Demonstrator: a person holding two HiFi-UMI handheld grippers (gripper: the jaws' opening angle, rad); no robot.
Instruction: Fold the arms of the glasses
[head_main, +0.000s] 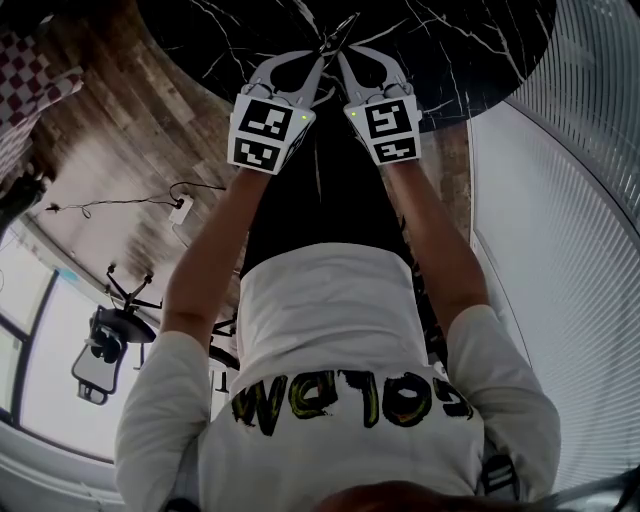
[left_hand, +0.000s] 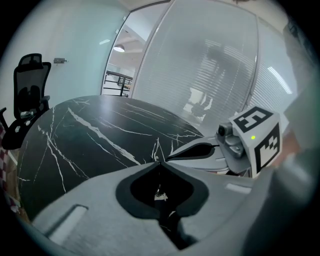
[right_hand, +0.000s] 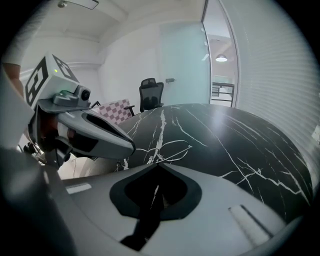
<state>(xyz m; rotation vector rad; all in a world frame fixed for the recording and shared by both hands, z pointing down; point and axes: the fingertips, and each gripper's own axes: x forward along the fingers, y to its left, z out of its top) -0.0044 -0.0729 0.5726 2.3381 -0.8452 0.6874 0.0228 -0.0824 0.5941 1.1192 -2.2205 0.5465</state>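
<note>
Evidently the left gripper (left_hand: 159, 161) and right gripper (right_hand: 159, 164) each have their fingers pressed fully together on the thin wire glasses (right_hand: 167, 150) over the black bench (right_hand: 240, 140), tips meeting, likely steadying the frame so an arm can fold.

Your table (head_main: 470, 40) at 12 o'clock is glossy, white-veined black stone. The glasses (right_hand: 170, 149) there look like thin, pale metal wire.

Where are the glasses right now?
At the top middle of the head view, the thin wire-framed glasses are held at the tips of the left gripper and right gripper, over the black marble table.
</note>
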